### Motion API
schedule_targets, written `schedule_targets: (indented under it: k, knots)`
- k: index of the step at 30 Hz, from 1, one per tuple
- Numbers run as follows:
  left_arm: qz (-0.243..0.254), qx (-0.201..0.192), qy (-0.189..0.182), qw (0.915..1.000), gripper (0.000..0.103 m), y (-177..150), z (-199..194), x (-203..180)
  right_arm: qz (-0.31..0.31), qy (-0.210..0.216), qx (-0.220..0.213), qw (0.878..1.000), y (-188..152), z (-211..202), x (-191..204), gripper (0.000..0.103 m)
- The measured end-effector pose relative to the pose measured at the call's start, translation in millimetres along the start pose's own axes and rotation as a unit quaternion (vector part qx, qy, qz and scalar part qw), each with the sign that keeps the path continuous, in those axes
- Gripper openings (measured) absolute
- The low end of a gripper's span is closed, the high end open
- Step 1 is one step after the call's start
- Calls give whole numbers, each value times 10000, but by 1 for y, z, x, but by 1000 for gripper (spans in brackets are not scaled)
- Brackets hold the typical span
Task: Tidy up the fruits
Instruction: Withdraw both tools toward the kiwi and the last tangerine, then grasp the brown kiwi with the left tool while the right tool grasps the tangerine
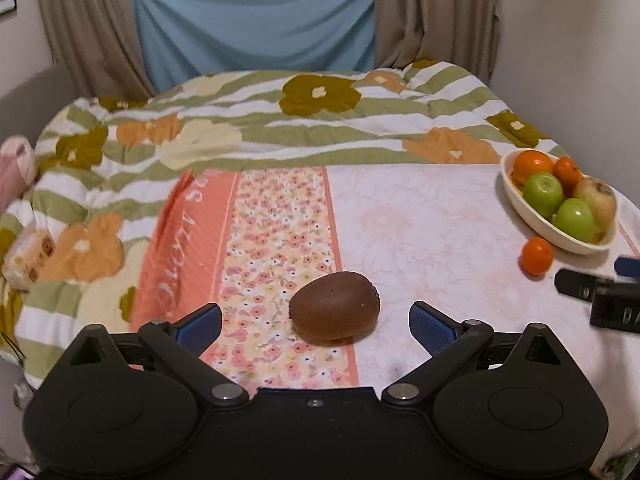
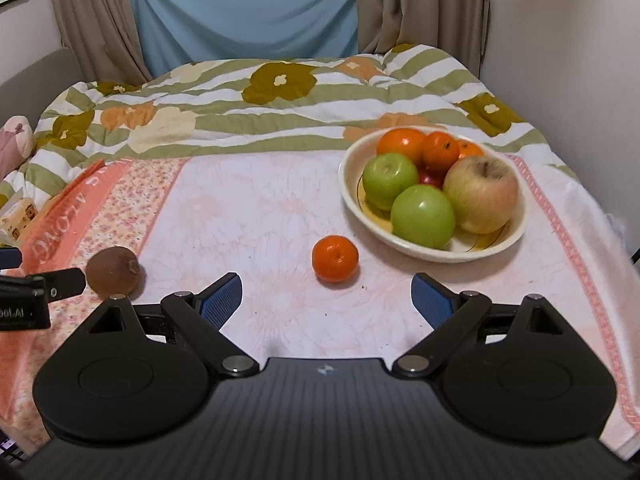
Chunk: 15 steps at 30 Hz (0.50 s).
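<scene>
A brown kiwi (image 1: 334,305) lies on the bed sheet just ahead of my open, empty left gripper (image 1: 315,322); it also shows in the right wrist view (image 2: 113,271). A loose mandarin (image 2: 335,258) lies on the sheet ahead of my open, empty right gripper (image 2: 326,300), and shows in the left wrist view (image 1: 537,256). A cream bowl (image 2: 430,250) behind it holds green apples (image 2: 423,216), a pale apple (image 2: 481,195) and oranges (image 2: 401,142). The bowl shows at the right in the left wrist view (image 1: 520,196).
A flowered quilt (image 2: 248,108) is bunched across the back of the bed. A tissue pack (image 1: 30,254) and a pink soft thing (image 1: 16,164) lie at the left edge. Curtains and a blue cloth (image 2: 244,12) hang behind. A wall stands on the right.
</scene>
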<state>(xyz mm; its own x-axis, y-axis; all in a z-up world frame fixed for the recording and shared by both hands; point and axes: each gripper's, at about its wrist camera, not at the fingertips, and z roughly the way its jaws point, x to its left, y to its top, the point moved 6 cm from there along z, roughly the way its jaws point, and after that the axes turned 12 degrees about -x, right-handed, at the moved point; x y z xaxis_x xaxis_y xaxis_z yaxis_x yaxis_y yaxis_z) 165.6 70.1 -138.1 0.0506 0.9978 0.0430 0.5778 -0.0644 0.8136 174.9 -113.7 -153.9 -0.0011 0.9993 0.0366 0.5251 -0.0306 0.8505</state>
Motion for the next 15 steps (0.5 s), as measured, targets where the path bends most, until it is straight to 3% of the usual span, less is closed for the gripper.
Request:
schedule_targets:
  k: [15]
  knots:
    - [-476, 230, 259, 9983, 96, -16, 49, -8, -143, -26, 52, 9999, -18, 57, 4, 103]
